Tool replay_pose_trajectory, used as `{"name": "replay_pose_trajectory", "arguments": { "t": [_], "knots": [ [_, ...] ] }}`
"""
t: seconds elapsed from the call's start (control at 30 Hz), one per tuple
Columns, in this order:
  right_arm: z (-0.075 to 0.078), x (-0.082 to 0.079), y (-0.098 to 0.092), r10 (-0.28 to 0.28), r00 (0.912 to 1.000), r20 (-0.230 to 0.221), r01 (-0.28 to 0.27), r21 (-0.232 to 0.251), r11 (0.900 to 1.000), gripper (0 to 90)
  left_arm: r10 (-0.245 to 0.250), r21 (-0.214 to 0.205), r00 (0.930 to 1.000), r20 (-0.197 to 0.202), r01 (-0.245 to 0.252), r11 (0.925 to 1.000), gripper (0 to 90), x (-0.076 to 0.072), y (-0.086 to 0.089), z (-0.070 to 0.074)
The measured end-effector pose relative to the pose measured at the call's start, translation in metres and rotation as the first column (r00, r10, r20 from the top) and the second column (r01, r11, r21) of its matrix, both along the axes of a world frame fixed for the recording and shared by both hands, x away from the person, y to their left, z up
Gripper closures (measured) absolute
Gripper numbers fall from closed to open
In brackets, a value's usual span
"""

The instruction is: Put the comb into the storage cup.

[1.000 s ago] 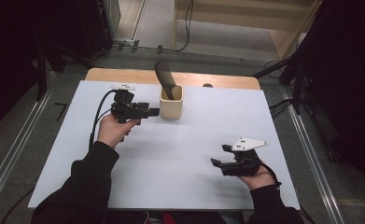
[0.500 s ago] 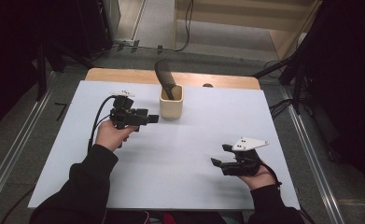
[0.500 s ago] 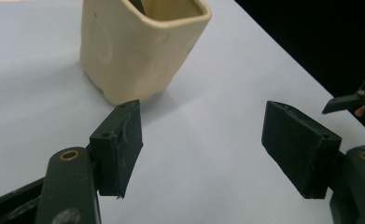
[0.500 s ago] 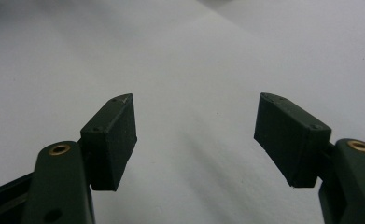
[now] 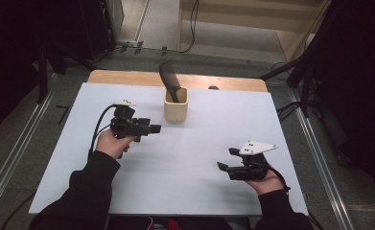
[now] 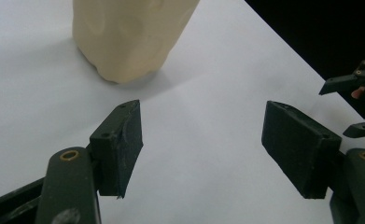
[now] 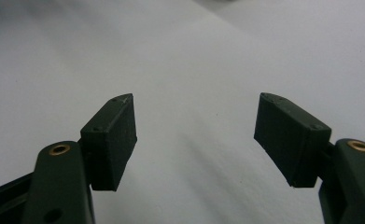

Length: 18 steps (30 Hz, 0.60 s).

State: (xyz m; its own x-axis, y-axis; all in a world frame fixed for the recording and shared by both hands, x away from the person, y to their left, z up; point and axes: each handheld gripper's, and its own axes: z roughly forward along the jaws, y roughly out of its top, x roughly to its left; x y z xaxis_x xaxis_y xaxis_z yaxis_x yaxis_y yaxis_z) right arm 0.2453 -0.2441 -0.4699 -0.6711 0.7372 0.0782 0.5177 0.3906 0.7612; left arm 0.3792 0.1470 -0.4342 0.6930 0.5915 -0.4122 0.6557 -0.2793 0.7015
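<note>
— Where did we hold the left gripper [image 5: 155,128]?

— Just left of the beige cup [image 5: 176,104], apart from it, jaws spread with nothing between them; they had just been opening. The dark comb [image 5: 169,79] stood tilted inside the cup.

— And our right gripper [image 5: 224,159]?

— Well right of the cup and nearer us, over the white table [image 5: 199,143], jaws spread wide and empty.

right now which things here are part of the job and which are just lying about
Part of the job:
- beige cup
- dark comb standing in the cup
- left gripper, jaws open and empty, beside the cup
- right gripper, open and empty, near the table's front edge

Just there:
- white table sheet
- wooden strip behind it
- floor cables
</note>
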Motion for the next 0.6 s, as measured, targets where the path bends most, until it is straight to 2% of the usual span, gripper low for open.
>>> {"name": "replay_pose_trajectory", "arguments": {
  "t": [0.3, 0.6],
  "knots": [
    [-0.001, 0.000, 0.001, 0.006, 1.0000, -0.002, -0.006, -0.003, 1.0000, 27.8, -0.018, 0.003, 0.9998, 0.008, 0.018, 0.9998, 29.4, -0.011, 0.003, 0.002],
    [-0.001, 0.000, 0.001, 0.008, 0.9999, -0.007, -0.008, -0.008, 0.9999, 27.8, -0.057, 0.037, 0.9984, 0.003, 0.057, 0.9977, 29.4, -0.025, 0.002, 0.000]
  ]
}}
